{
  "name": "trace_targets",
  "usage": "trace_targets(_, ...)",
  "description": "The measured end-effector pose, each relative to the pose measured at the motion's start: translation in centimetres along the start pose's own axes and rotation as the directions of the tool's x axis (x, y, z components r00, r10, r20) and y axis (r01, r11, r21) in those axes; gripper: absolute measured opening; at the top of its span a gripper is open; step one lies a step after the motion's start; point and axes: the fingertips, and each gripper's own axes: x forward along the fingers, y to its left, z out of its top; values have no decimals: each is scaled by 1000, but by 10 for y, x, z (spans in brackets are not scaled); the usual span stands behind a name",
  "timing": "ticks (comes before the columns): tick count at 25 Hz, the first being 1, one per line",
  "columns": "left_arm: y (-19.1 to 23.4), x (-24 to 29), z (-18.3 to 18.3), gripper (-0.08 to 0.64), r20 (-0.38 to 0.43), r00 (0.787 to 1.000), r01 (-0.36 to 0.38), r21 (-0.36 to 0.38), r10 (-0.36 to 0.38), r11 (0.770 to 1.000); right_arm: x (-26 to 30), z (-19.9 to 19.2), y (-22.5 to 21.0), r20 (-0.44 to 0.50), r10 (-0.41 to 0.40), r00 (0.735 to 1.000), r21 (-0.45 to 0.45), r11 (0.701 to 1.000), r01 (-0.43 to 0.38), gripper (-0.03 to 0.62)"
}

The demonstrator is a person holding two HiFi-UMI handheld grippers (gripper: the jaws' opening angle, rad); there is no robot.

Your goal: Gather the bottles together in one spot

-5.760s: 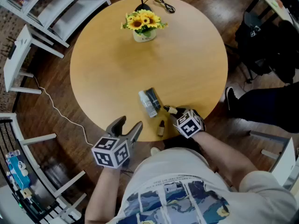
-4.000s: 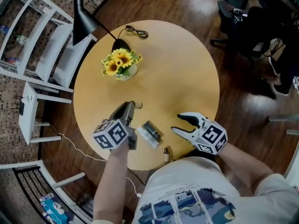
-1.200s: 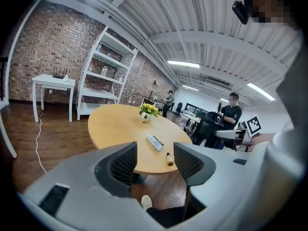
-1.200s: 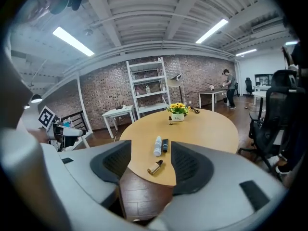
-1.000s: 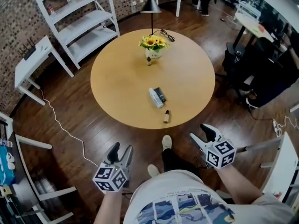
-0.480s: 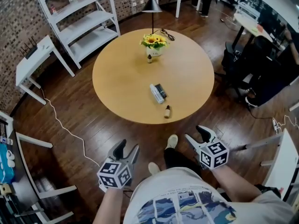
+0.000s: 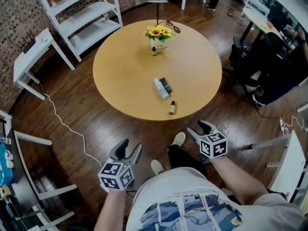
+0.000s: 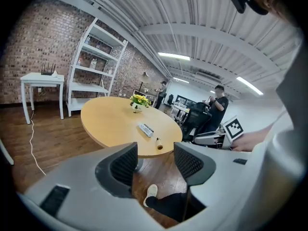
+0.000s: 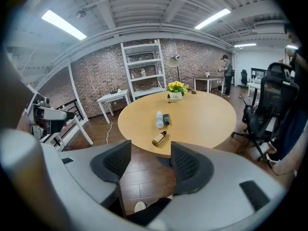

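On the round wooden table [image 7: 115, 71] a white bottle [image 7: 159, 88] and a dark bottle [image 7: 166, 84] lie side by side at the middle. A small amber bottle [image 7: 172, 108] lies near the front edge, and another small bottle [image 7: 154, 50] stands by the sunflower vase [image 7: 158, 33]. Both grippers hang over the floor, short of the table. My left gripper [image 7: 130, 148] is open and empty, as is my right gripper [image 7: 198, 129]. The right gripper view looks between its jaws at the white bottle [image 9: 159, 119] and the amber bottle [image 9: 159, 138].
A white shelf unit [image 7: 77, 8] and a white side table [image 7: 29, 57] stand at the left. A white cable [image 7: 62, 124] trails over the wood floor. Office chairs [image 7: 260, 61] stand at the right. The person's shoes [image 7: 178, 139] are by the table's front edge. Other people [image 8: 217, 100] stand at the back.
The person has stepped back from the table since the earliest frames, and a small bottle now stands by the vase. Over the last second the right gripper has sunk and drawn closer in.
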Motion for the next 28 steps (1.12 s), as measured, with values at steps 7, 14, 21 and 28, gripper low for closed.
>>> trace_targets(7,11,7,-3,219,-42,998,-52,-23,51,998,108,-17,-8,-135,68,988,86,995,-57,282)
trace_targets(14,22,32,-6,219,-127,988,-93,-21,89,995,200,-21,-31,-231,79,970,152,987,-44,282)
trace_targets(21,15,100,16,219,-166,986,-36,-11,33,999,215,-29,-46,-293,169,941,117,983,-140,155)
trace_targets(28,-34,219,73,218,-163,974,146,-94,-160,985,167,28,-79,-159,261,952,90,964,-249,153)
